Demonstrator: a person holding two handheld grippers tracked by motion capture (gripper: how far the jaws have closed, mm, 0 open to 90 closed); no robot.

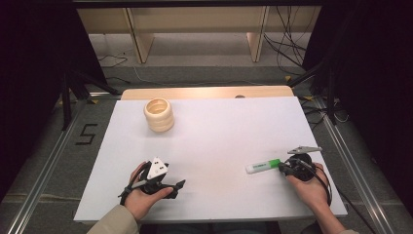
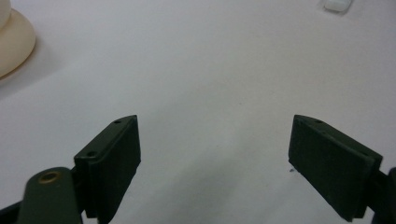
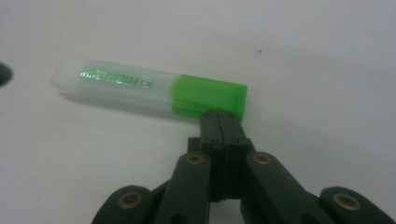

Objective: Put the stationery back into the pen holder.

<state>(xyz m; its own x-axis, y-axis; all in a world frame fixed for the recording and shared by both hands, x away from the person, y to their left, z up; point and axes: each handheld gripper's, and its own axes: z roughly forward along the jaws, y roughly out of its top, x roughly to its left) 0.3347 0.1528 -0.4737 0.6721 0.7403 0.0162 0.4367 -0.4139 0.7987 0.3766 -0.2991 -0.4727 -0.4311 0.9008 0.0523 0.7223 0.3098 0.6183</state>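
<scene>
A highlighter [image 1: 263, 166] with a clear white body and a green cap lies flat on the white table [image 1: 219, 131] at the right front. My right gripper [image 1: 282, 168] rests just behind its green cap, jaws pressed together with nothing between them. In the right gripper view the shut tips [image 3: 219, 113] sit against the edge of the highlighter [image 3: 140, 88] cap. My left gripper [image 1: 174, 187] rests at the left front of the table. Its jaws stand wide apart [image 2: 215, 154] over bare table. The white end of the highlighter [image 2: 337, 4] shows far ahead of them.
A pale wooden ringed cup [image 1: 159, 115] stands at the back left of the table; its base [image 2: 14, 42] is at the left gripper view's upper left edge. Beyond the table are wooden furniture legs, cables and tripod legs on the floor.
</scene>
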